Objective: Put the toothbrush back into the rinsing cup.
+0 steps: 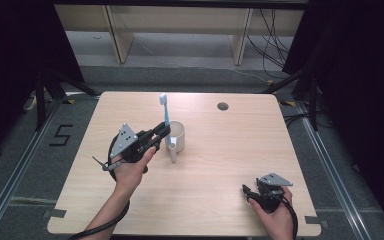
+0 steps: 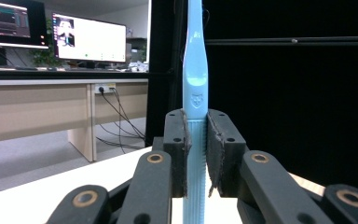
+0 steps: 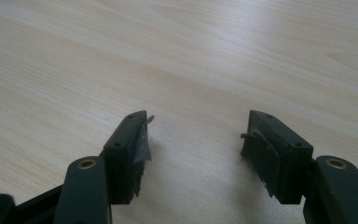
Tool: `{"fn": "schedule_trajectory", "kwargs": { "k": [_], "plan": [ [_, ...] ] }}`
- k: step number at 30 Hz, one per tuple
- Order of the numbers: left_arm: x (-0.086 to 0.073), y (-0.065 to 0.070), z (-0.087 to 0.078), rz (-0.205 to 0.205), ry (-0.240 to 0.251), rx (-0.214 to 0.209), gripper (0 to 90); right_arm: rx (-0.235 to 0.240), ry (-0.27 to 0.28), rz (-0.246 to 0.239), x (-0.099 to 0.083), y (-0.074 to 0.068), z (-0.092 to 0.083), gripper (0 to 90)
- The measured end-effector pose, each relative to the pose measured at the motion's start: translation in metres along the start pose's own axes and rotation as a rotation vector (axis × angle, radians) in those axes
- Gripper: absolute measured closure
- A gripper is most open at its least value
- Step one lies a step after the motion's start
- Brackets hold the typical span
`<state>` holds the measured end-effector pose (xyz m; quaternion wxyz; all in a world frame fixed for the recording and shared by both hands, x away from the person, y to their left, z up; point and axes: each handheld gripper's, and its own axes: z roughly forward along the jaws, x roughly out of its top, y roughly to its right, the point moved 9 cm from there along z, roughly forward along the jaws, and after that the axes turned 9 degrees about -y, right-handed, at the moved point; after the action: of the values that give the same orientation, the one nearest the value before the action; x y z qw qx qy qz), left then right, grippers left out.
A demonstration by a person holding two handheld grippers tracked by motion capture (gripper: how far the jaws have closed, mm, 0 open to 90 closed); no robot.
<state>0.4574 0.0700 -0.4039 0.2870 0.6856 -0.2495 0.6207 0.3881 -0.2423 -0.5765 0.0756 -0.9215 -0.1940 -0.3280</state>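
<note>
High view: the left gripper [image 1: 161, 134] holds a blue toothbrush [image 1: 165, 112] upright, jaws clamped on its handle, beside the rim of a white mug [image 1: 176, 136] on the counter [image 1: 220, 165]. The right gripper [image 1: 252, 192] rests near the front edge, jaws apart and empty. The slim handle could pivot in the grip, or a nudge could tip the mug.
</note>
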Motion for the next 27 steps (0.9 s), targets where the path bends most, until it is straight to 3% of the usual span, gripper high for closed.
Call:
{"fn": "schedule_trajectory", "kwargs": {
  "k": [14,27],
  "plan": [
    [-0.010,-0.008,0.010,-0.005,0.019,0.050,78.3,0.001,0.000,0.003,0.000,0.000,0.000,40.2],
    [-0.022,-0.009,0.018,-0.012,0.017,0.062,78.3,0.000,0.000,0.003,0.000,0.000,0.000,40.2]
  ]
}}
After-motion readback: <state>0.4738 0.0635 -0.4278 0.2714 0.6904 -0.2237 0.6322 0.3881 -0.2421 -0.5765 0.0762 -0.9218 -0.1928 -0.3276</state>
